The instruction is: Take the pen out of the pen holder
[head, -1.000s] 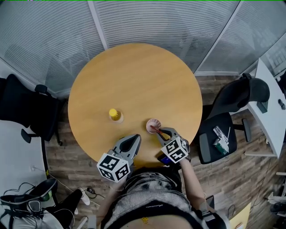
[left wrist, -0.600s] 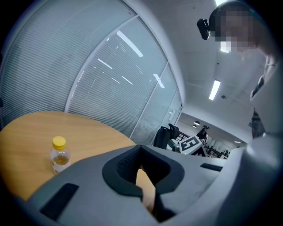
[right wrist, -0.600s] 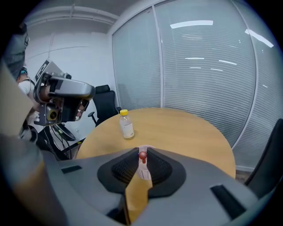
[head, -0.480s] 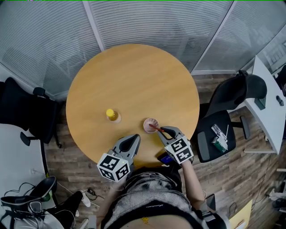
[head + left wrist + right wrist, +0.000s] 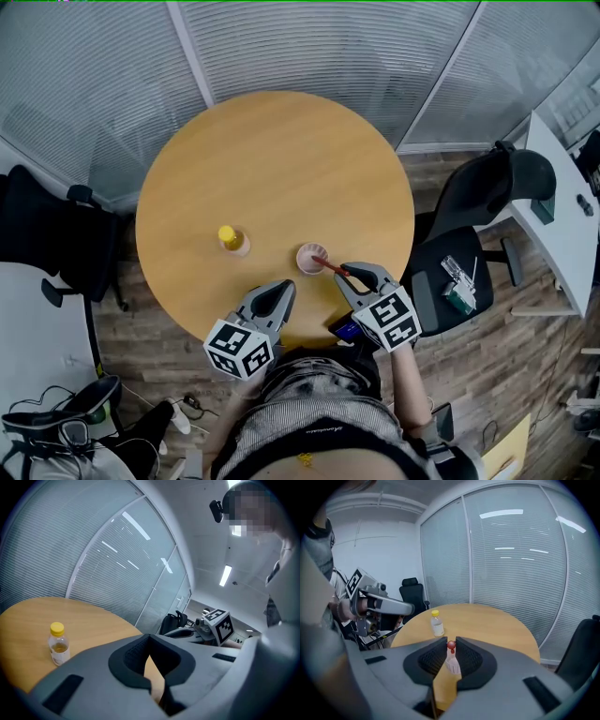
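The pen [image 5: 451,645] leans out of the pen holder [image 5: 310,257] toward my right side. Its red top end is caught between the jaws of my right gripper [image 5: 345,272]. Those jaws are closed on it, with only the pen's own thickness between the pads. From the head view the lower end looks to be inside the holder, so the pen is gripped but not yet out. The holder is small and pink and stands upright on the round worktop [image 5: 281,159], near the edge closest to me, just ahead of my right jaws.

I judge the step in hand to be the pull itself: the grip is made and the lift comes next. The pen sits at a slant, so I should draw it up and back along its own line. A pull to the side could drag the rim and tip the light holder. Nothing steadies the holder, so a slow start seems wise, and I keep the jaws tight because the rounded end could slip.

My left gripper [image 5: 284,289] hovers above the worktop's near edge, beside the right one and apart from the holder. Its jaws are together and hold nothing. Farther left on the worktop stands a small bottle [image 5: 228,237] with a yellow cap, well clear of the path.
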